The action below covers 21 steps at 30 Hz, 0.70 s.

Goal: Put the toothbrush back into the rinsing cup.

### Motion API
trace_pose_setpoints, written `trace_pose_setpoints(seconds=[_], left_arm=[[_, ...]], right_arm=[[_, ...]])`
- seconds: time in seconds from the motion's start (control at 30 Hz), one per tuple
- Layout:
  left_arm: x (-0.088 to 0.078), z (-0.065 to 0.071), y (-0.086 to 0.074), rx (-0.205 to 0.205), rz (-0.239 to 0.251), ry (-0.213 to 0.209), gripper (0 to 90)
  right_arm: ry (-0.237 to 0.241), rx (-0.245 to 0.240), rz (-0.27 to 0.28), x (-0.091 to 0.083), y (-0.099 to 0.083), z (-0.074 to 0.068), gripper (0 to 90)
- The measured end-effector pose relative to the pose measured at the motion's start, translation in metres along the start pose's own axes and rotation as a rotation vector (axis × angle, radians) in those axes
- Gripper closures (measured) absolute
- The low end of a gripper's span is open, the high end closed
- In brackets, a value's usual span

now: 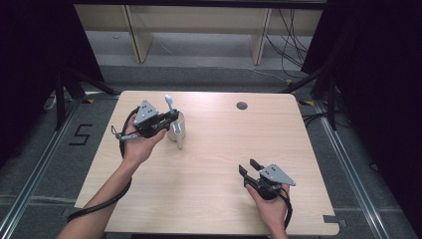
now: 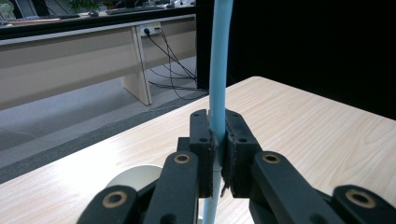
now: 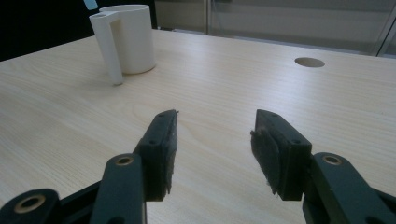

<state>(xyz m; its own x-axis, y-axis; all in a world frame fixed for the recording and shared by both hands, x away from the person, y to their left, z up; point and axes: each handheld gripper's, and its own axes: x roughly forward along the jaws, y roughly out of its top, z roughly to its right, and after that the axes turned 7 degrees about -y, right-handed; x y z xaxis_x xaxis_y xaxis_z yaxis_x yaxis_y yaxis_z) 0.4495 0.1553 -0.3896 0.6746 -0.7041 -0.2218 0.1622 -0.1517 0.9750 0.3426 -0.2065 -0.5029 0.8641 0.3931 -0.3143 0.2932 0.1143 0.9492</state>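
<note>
A pale blue toothbrush (image 2: 218, 70) is clamped upright between the jaws of the left gripper (image 1: 171, 117), directly above a white mug (image 1: 176, 130) standing near the table's (image 1: 214, 199) far-left corner. Well apart from the mug, toward the near right edge, the right gripper (image 3: 212, 149) is held with jaws apart, holding nothing.

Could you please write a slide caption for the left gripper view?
Left gripper clamps a pale blue handle upright above a white cup.

High view overhead, gripper views low, sharing table (image 1: 214, 149)
</note>
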Motion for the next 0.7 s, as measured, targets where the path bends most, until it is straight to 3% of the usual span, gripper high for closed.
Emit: trace_pose_setpoints(seconds=[0.23, 0.43, 0.5, 0.7], left_arm=[[0.004, -0.002, -0.003, -0.006, -0.010, 0.004, 83.4], [0.007, -0.005, -0.006, -0.006, -0.016, 0.009, 83.4], [0.008, -0.005, -0.007, -0.009, -0.021, 0.010, 83.4], [0.009, -0.007, -0.011, -0.015, -0.035, 0.013, 83.4]], right_arm=[[-0.010, -0.018, 0.005, 0.000, 0.000, 0.001, 50.3], [-0.011, -0.007, -0.024, -0.001, 0.000, -0.001, 50.1], [0.000, 0.001, -0.003, 0.001, 0.000, -0.001, 50.1], [-0.005, 0.010, -0.012, 0.000, 0.000, -0.002, 49.9]])
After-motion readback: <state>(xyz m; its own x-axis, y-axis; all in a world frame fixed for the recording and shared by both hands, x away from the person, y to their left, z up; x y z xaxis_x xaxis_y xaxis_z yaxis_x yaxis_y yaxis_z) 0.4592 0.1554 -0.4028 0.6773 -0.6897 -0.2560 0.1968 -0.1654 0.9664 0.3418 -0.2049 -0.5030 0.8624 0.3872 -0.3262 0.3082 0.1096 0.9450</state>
